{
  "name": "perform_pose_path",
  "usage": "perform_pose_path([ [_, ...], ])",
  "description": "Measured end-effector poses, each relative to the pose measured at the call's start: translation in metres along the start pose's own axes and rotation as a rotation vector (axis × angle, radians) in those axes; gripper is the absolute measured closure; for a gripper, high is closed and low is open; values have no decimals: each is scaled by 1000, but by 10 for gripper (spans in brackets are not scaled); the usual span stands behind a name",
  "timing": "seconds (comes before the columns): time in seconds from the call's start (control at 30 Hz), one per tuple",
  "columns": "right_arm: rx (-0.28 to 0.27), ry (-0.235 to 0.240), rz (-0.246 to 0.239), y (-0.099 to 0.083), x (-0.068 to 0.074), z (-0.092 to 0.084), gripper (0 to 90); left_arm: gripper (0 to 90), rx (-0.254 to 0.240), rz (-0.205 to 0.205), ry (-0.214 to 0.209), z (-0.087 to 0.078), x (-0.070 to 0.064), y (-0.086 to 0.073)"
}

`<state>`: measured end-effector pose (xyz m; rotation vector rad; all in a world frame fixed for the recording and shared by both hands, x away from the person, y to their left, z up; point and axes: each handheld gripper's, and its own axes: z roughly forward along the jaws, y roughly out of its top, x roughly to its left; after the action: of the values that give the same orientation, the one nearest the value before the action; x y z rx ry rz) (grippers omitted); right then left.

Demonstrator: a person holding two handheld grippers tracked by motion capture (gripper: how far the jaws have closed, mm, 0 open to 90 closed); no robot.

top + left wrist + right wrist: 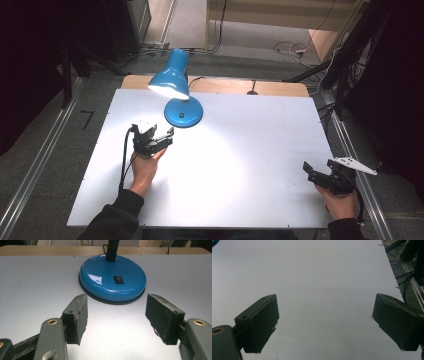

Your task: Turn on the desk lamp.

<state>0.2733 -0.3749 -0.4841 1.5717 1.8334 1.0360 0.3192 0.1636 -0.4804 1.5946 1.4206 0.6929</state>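
A blue desk lamp [176,82] stands lit at the back of the white table [250,150]; its round base [113,278] with a black switch [118,279] lies just beyond my left gripper [116,315]. That left gripper [161,138] is open, jaws spread wide with nothing between them, a short way in front of the base. My right gripper [314,172] hovers near the table's right front corner, open and empty; in the right gripper view [324,325] its jaws frame bare white tabletop.
The lamp's shade [170,85] hangs over the table left of the base and throws a bright pool of light. Metal rails [35,165] run along both sides of the table. Cables [292,48] lie on the floor behind.
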Motion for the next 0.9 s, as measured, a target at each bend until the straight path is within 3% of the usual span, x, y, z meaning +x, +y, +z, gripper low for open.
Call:
perform_pose_path([
  [0.47, -7, 11, 1, 0, 0, -2, 57, 345, 4, -28, 0, -26, 8, -10],
  [0.9, -5, 12, -3, 0, 1, -2, 57, 345, 14, -8, 15, -46, 13, -23],
])
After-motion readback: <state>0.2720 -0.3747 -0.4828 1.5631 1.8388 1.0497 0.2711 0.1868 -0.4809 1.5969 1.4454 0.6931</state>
